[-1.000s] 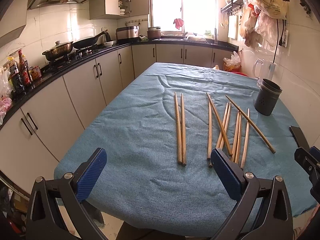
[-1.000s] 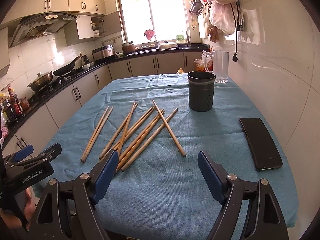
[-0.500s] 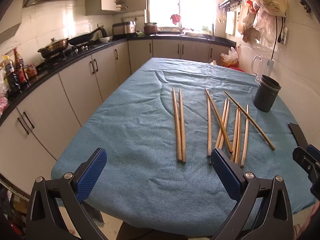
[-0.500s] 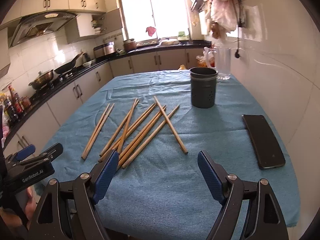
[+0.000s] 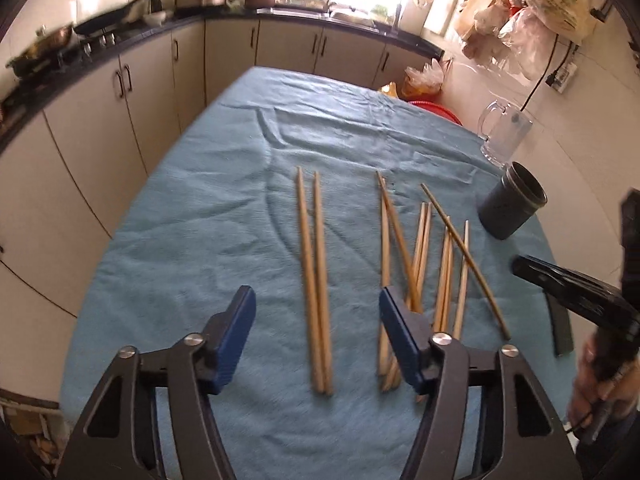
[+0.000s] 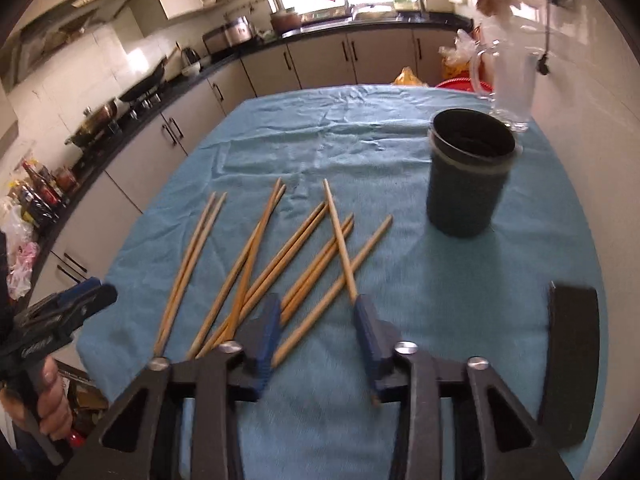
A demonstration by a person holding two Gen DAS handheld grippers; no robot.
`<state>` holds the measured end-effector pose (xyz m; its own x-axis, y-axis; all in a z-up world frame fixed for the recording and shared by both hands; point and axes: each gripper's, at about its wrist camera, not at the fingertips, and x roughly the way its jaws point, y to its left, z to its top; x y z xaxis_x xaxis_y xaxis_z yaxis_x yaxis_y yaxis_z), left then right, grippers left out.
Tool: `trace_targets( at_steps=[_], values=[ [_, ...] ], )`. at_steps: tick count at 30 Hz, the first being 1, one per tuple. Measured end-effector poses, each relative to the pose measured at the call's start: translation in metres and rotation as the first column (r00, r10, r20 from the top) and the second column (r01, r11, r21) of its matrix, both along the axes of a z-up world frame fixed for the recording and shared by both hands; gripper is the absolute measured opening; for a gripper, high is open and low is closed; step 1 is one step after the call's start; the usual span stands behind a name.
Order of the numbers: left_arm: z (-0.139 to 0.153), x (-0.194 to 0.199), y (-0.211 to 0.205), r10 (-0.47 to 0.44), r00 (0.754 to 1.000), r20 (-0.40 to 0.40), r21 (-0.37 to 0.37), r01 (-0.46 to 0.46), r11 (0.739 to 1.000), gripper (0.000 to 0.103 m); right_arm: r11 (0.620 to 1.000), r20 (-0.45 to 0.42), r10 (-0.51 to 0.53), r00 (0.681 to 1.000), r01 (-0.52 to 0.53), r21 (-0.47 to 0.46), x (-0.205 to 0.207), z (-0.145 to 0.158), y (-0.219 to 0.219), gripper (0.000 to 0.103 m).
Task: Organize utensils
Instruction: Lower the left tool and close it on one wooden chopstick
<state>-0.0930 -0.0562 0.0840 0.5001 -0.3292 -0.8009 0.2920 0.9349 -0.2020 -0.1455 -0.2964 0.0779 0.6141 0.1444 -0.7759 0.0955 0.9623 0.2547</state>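
Several wooden chopsticks [image 5: 420,248] lie scattered on the blue cloth [image 5: 224,232], with a separate pair [image 5: 314,276] to their left. They also show in the right wrist view [image 6: 280,256]. A dark grey utensil holder [image 6: 466,172] stands upright and empty; it also shows in the left wrist view [image 5: 512,206]. My left gripper [image 5: 316,336] is open, its jaws straddling the near ends of the pair. My right gripper [image 6: 316,328] is open over the near ends of the pile, holding nothing.
A black phone [image 6: 570,364] lies at the table's right edge. A glass mug [image 6: 508,84] stands behind the holder, near the wall. Kitchen cabinets and a stove counter [image 5: 80,64] run along the left and far sides.
Both grippers have moved forward and down toward the chopsticks. Both jaws have narrowed somewhat, the right more so. The chopsticks and holder have not moved.
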Motion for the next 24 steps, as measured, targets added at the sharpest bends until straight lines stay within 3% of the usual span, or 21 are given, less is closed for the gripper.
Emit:
trace_targets(
  at_steps=[4,10,17,24],
  values=[
    [-0.003,0.022,-0.014,-0.02,0.998,-0.065,-0.015,0.019,1.0,0.054,1.0,-0.047,0.001,0.999,-0.002,-0.024,0.039,-0.007,-0.003,0.03],
    [-0.003,0.049,-0.032,-0.039,0.993,-0.107,-0.019,0.037,0.999,0.052,0.998,-0.122,0.009,0.992,-0.016,-0.059,0.092,-0.025,-0.003,0.026],
    [-0.005,0.068,-0.046,-0.05,0.991,-0.126,-0.013,0.048,0.999,0.052,0.995,-0.173,0.018,0.985,-0.034,-0.092,0.122,-0.04,-0.002,0.023],
    [-0.012,0.084,-0.051,-0.05,0.985,-0.164,-0.021,0.047,0.999,0.052,0.992,-0.217,0.035,0.976,-0.06,-0.114,0.137,-0.055,0.001,0.011]
  ],
)
